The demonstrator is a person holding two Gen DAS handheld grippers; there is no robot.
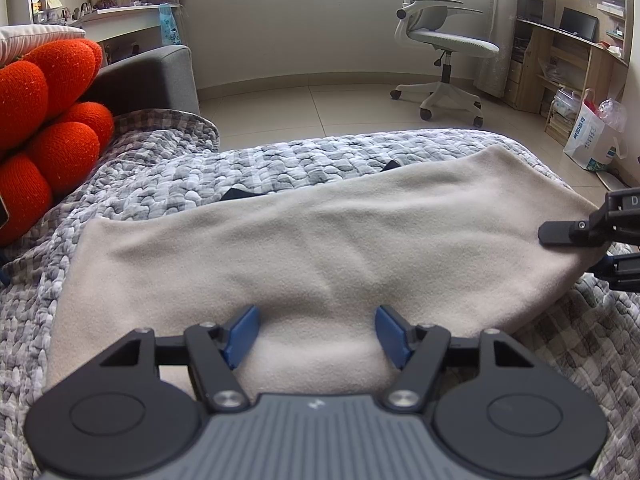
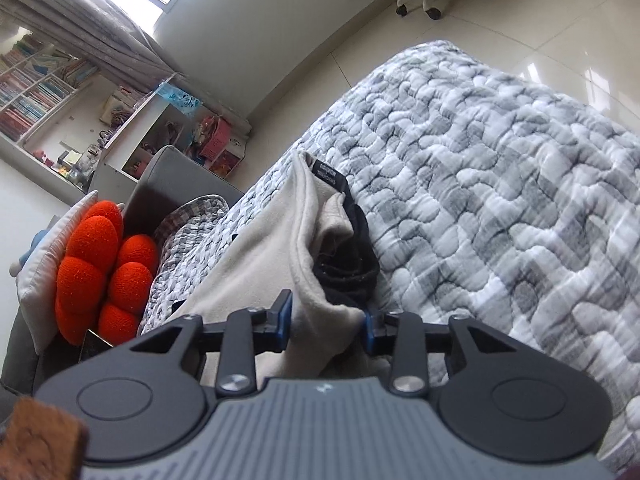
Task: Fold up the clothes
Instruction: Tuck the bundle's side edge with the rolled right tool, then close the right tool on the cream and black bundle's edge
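A beige fleece garment (image 1: 312, 248) is lying across a grey quilt (image 1: 168, 176); the right gripper (image 2: 326, 320) is closing its fingers around one end, while the left gripper (image 1: 318, 332) is hovering spread wide over the near edge.

The scene holds 1 beige garment (image 1: 304, 248), 1 grey quilt (image 1: 168, 184), 1 orange cushion (image 1: 48, 120), 1 office chair (image 1: 444, 40), 1 shopping bag (image 1: 592, 136) and 2 grippers (image 1: 318, 334) (image 2: 326, 322).

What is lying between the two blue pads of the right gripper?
In the right wrist view, a bunched end of the beige garment lies between the closing jaws of the right gripper, with black fabric just beyond.
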